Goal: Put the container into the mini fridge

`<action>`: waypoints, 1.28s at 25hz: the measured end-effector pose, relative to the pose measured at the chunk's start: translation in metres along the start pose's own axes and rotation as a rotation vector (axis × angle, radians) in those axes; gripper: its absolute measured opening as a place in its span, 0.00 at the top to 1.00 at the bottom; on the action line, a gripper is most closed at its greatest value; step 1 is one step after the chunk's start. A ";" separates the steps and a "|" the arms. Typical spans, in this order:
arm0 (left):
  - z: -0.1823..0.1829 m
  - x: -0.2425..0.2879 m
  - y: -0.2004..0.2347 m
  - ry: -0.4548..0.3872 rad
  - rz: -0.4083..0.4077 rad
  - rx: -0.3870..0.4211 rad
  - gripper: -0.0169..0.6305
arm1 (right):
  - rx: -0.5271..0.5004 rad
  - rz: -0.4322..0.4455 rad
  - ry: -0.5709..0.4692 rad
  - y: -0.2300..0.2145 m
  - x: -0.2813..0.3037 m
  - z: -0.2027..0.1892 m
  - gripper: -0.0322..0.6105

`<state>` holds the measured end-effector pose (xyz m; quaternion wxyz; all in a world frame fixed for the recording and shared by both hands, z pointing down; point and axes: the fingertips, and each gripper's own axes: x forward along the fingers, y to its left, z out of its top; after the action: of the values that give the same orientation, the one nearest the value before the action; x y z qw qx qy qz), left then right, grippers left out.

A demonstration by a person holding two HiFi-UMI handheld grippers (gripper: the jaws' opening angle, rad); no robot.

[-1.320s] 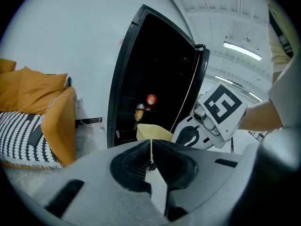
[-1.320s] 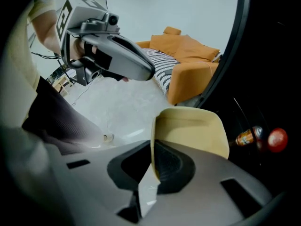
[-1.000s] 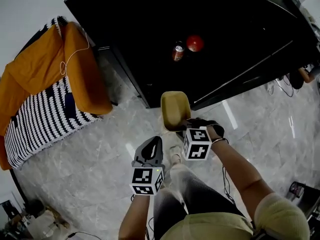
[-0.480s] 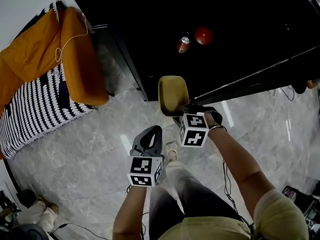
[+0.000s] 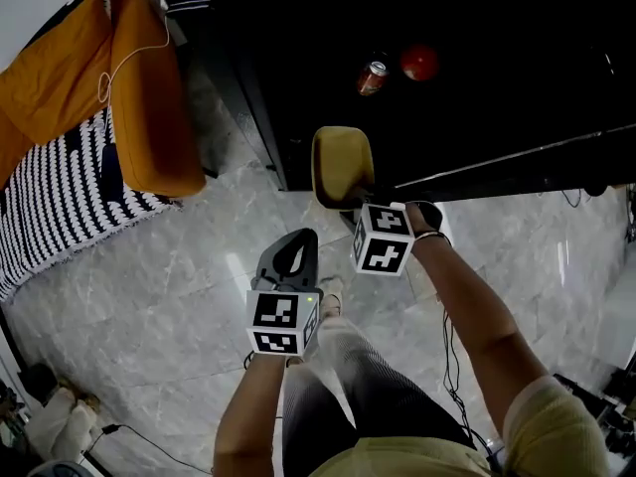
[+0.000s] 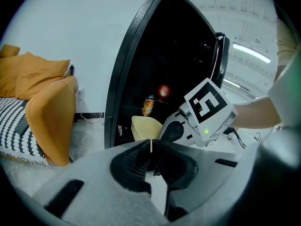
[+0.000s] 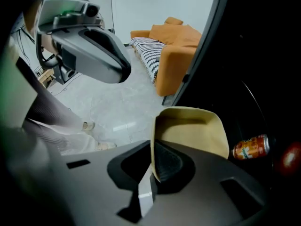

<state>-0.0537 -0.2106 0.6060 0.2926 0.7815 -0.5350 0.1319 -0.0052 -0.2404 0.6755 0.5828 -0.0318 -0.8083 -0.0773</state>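
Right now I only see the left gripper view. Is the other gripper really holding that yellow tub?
Observer: Yes. The right gripper view shows the fingers of the right gripper shut on the rim of the container, one inside, one outside.
Operator: Is anything in it?
Observer: No. That view looks into it, and it is empty.
Operator: Where is my gripper?
Observer: In the head view the left gripper hangs over the floor, nearer the person, apart from the container.
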 end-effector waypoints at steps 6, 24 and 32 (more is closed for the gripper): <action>-0.005 0.017 0.002 0.006 -0.001 -0.002 0.93 | -0.020 -0.035 0.008 -0.025 0.004 -0.004 0.90; 0.004 0.051 0.023 -0.006 0.007 0.010 0.93 | -0.036 -0.133 -0.013 -0.090 0.025 0.010 0.90; 0.003 0.062 0.026 -0.032 0.009 -0.002 0.93 | -0.010 -0.186 -0.030 -0.110 0.037 0.016 0.90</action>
<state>-0.0531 -0.2659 0.6440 0.2844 0.7806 -0.5434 0.1202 -0.0475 -0.3472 0.6960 0.5607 0.0393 -0.8161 -0.1344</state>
